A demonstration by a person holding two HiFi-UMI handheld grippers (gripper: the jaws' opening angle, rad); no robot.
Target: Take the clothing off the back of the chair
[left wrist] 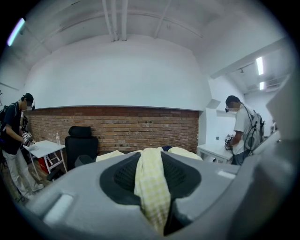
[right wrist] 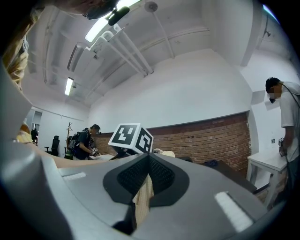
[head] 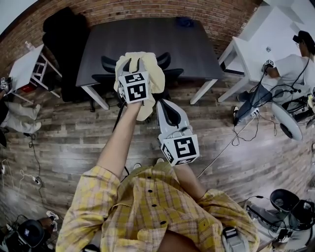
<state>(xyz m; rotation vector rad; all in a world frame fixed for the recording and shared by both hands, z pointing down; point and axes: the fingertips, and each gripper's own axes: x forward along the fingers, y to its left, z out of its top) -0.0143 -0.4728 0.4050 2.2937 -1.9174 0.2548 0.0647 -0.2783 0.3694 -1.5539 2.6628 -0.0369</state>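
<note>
The pale yellow checked clothing (head: 153, 74) hangs over the back of a black chair (head: 164, 60) pushed up to the near edge of a dark counter (head: 147, 39). The cloth is bunched at the top and trails down toward the wooden floor (head: 74, 133). The left gripper (head: 132, 69) is stretched out to the upper part of the garment. In the left gripper view its fingers (left wrist: 122, 176) are clenched on a fold of the checked cloth, which runs up between the pads and spills over them. The right gripper (head: 161, 106) sits lower and nearer the person, at the hanging end of the same garment. Its fingers (right wrist: 131, 178) are also clamped together, with a narrow strip of the fabric pinched between them. A brick wall (head: 147, 10) runs behind the counter, and another person (head: 290, 66) in a white shirt stands at a white counter (head: 246, 49) to the right.
</note>
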